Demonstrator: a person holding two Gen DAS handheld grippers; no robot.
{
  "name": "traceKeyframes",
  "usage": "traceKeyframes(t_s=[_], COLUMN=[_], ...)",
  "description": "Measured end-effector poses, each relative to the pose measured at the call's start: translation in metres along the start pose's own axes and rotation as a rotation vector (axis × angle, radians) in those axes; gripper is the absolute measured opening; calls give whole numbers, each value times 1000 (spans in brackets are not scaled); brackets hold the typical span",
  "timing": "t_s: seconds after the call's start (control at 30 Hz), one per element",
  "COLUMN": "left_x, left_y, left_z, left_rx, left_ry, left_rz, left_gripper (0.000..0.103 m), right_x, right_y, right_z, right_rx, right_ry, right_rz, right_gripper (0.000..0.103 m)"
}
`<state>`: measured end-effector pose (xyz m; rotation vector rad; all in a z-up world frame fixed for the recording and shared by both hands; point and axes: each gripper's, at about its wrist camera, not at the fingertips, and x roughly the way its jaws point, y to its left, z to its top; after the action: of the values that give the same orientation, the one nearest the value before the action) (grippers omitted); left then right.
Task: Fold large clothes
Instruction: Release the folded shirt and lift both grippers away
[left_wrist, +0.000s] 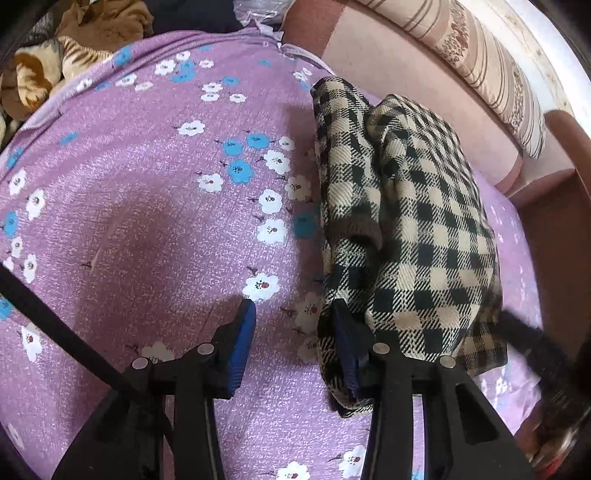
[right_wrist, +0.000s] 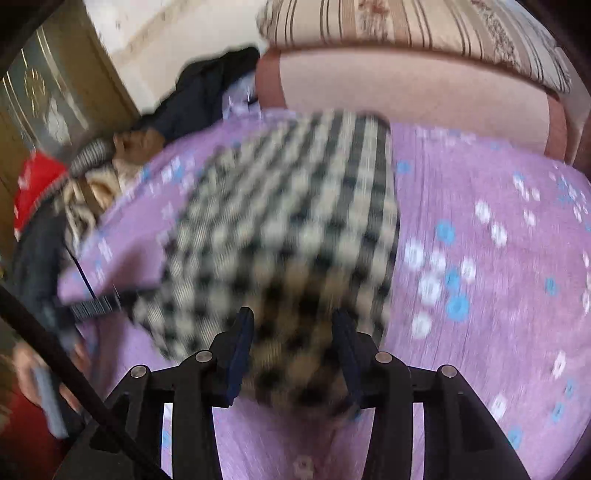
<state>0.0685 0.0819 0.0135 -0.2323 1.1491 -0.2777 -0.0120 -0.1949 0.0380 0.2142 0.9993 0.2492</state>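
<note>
Jaws of the left gripper (left_wrist: 295, 317) stand apart with only the purple flowered bedsheet (left_wrist: 147, 206) between them; its right finger touches the near edge of the folded checked garment (left_wrist: 417, 229), which lies just to that side. Right gripper (right_wrist: 293, 325) hangs over the same bundle (its view is badly blurred), jaws spread, checked cloth showing between them; whether the pads press on it I cannot tell.
</note>
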Motion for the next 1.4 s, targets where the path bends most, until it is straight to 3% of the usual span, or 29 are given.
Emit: traceKeyframes(t_s=[0.1,0.17,0.2,0.27,0.37,0.5,0.6,0.63,0.73,0.9,1.03,1.13,1.2,1.27,1.4], left_x=[-4,-3,-2,-2,-5,-28,-58,-69,-95,-115,-132,-148,-154,-158,-160], left_y=[-6,-13,-14,-19,-24,-14,0,5,19,36,34,30,27,26,21], left_z=[-6,-8,-9,-11,-11,-11,-11,-10,-10,-4,-5,-8,-12,-16,-25], left_rx=[47,57,61,84,99,20,-17,-20,-43,-64,-72,-71,-75,-77,-70], left_ry=[-7,6,17,14,16,-10,-114,-152,-258,-363,-460,-585,-632,-659,-643], left_rz=[30,48,53,70,93,49,75,92,130,248,307,391,422,404,374], left_gripper=[41,41,41,41,41,41,42,47,58,61,81,96,97,97,97], right_x=[6,8,6,-11,-39,-44,-20,-3,32,71,64,49,39,27,2], right_y=[-6,-12,-16,-15,8,45,66,74,94,122,146,149,147,142,119], right_z=[-30,-36,-36,-32,-18,6,20,24,30,8,-16,-31,-47,-65,-95], right_rx=[-20,-21,-4,16,-42,-96,-131,-137,-130,-128,-200,-211,-220,-237,-245], right_ry=[16,50,71,59,-49,-97,-95,-82,-42,53,66,90,105,100,67], right_rz=[-82,-124,-130,-124,-162,-68,-50,-38,-13,68,97,156,163,141,46], right_gripper=[48,66,66,57,53,50,33,27,24,24,25,25,25,25,26])
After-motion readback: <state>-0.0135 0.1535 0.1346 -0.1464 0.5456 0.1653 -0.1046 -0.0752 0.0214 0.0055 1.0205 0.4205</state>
